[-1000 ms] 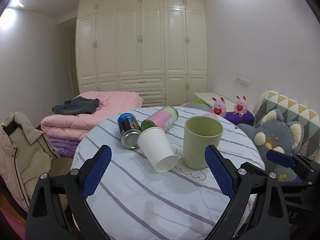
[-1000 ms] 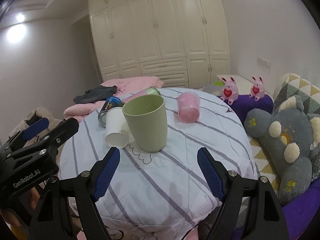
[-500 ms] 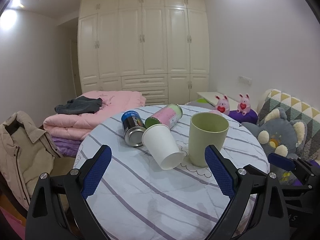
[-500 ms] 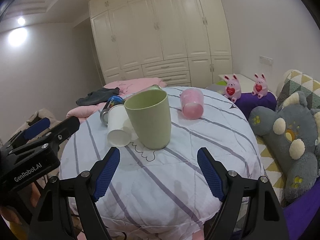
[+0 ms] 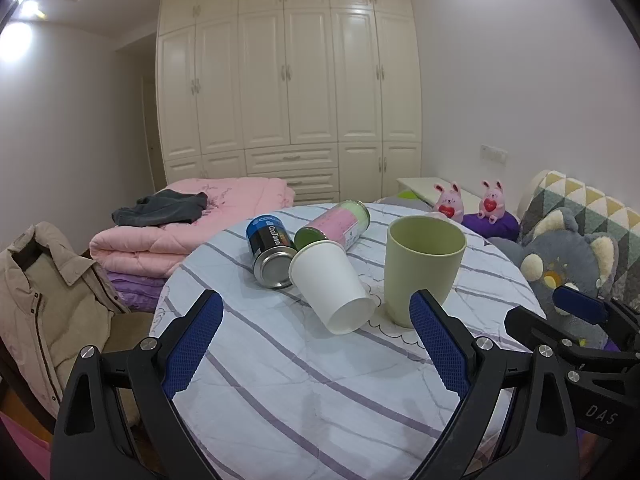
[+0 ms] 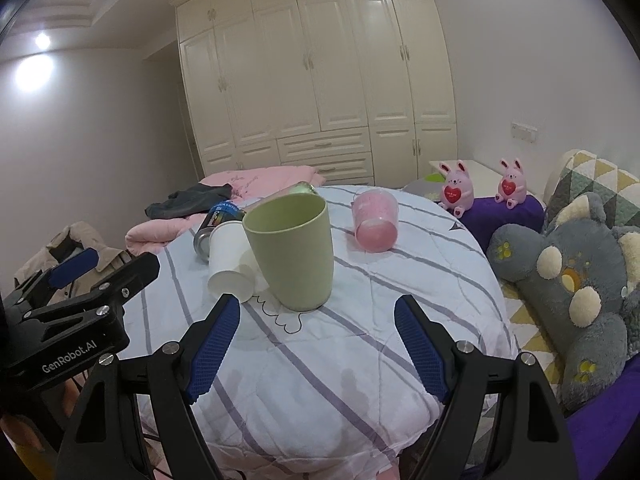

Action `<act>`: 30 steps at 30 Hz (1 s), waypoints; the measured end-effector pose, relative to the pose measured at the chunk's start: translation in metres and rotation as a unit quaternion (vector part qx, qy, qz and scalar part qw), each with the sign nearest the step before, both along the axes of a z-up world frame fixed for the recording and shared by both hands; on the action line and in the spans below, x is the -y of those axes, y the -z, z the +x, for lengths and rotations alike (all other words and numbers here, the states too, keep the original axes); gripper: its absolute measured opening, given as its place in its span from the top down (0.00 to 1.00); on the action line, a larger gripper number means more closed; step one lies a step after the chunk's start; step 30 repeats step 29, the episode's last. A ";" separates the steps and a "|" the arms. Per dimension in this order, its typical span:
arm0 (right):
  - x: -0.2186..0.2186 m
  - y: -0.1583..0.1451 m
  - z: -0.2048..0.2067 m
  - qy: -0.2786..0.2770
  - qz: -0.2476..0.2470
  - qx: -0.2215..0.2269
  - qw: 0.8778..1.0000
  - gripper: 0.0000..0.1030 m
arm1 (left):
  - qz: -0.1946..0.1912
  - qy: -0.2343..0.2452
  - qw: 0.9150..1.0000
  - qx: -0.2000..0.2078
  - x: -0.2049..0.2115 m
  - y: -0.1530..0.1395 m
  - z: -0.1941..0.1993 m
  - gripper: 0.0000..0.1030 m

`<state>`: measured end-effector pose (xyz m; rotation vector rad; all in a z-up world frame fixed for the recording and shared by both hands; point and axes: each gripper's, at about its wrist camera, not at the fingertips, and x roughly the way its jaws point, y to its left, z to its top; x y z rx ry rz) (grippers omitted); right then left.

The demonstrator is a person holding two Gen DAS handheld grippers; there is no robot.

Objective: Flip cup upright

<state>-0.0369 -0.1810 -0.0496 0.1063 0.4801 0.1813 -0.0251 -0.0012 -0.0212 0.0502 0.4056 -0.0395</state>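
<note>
White paper cup (image 5: 330, 284) lies on its side on the striped table (image 5: 300, 380). Its narrow base points toward the left gripper (image 5: 316, 300) and its wide mouth is turned away, close against a blue can (image 5: 270, 254) and a pink-and-green canister (image 5: 340, 226), both also tipped over. Just beside it a green cup (image 5: 422, 270) stands upright, mouth up. A pink cup (image 6: 376, 220) lies on its side further back.

Over the last second nothing on the table has shifted. Only the two views have drifted a little, and the cups look much the same size as before. I take that to mean no cup has been touched in that time. With the green cup already standing, the paper cup looks like the one left to right, though the pink one could be meant as well.

Both tools are spread wide with nothing between their blue pads. From the left gripper, the paper cup sits ahead of the fingertips and between their lines, clearly apart from either pad. From the right gripper (image 6: 316, 300), the green cup is straight ahead, and the paper cup is off toward the left finger, partly hidden behind the green one.
</note>
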 end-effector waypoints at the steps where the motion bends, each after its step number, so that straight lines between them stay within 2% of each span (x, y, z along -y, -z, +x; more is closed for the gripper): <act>1: 0.000 0.000 0.000 -0.001 -0.001 -0.001 1.000 0.21 | 0.000 0.000 1.000 0.000 0.000 0.000 0.000 0.07; 18: -0.003 -0.006 -0.004 0.001 -0.012 0.013 1.000 0.21 | 0.007 0.000 1.000 0.011 0.004 -0.004 -0.005 0.04; 30: 0.000 -0.006 -0.002 0.002 -0.009 0.003 1.000 0.21 | 0.011 -0.006 1.000 0.007 0.005 -0.006 -0.006 0.04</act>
